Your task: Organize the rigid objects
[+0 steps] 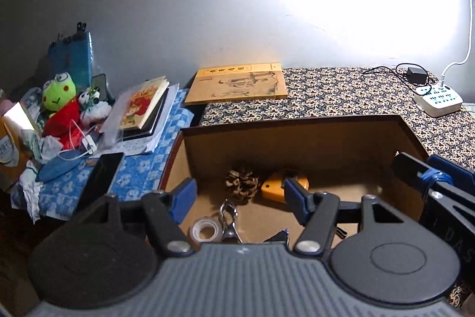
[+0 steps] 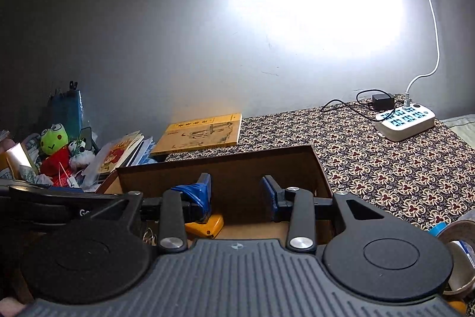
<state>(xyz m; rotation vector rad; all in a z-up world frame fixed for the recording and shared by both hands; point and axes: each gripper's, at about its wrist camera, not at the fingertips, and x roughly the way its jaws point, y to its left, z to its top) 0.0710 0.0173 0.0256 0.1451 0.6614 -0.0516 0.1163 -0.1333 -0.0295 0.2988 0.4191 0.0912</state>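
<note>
We see a matt brown cardboard box holding a rough, woody pinecone, a glossy clear plastic tape roll and a shiny metal clip. Printed cloth covers the far surface; a smooth white plastic power strip sits far right.

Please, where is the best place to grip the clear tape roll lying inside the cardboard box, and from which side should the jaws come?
Probably from straight above. The clear tape roll lies flat on the cardboard box floor with its hole facing up, so one jaw can go into the hole and the other outside the ring wall. Choose the left wall, since the metal clip sits close against the right.
</note>
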